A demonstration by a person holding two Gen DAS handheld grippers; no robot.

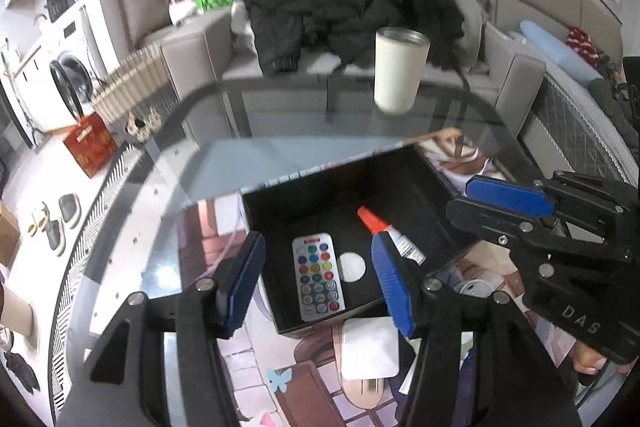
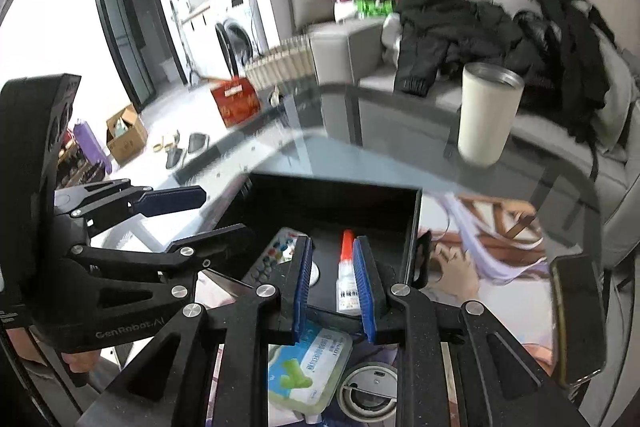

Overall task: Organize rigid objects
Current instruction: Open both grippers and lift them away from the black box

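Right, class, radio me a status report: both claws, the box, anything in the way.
Left claw open, empty. Right claw open, empty. Black square box holds grey multicolour-button remote, orange-capped glue tube. White steel-rimmed tumbler stands beyond, apart.

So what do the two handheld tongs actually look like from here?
Both tongs are matte black with a textured finish, built from linkage bars joined by round silver bolts. The left tongs carry bright blue ribbed pads; the right tongs have the same blue ribbed pads. In the right wrist view the left unit's body reads "GenRobot.AI"; in the left wrist view the right unit shows "DAS". No cables visible.
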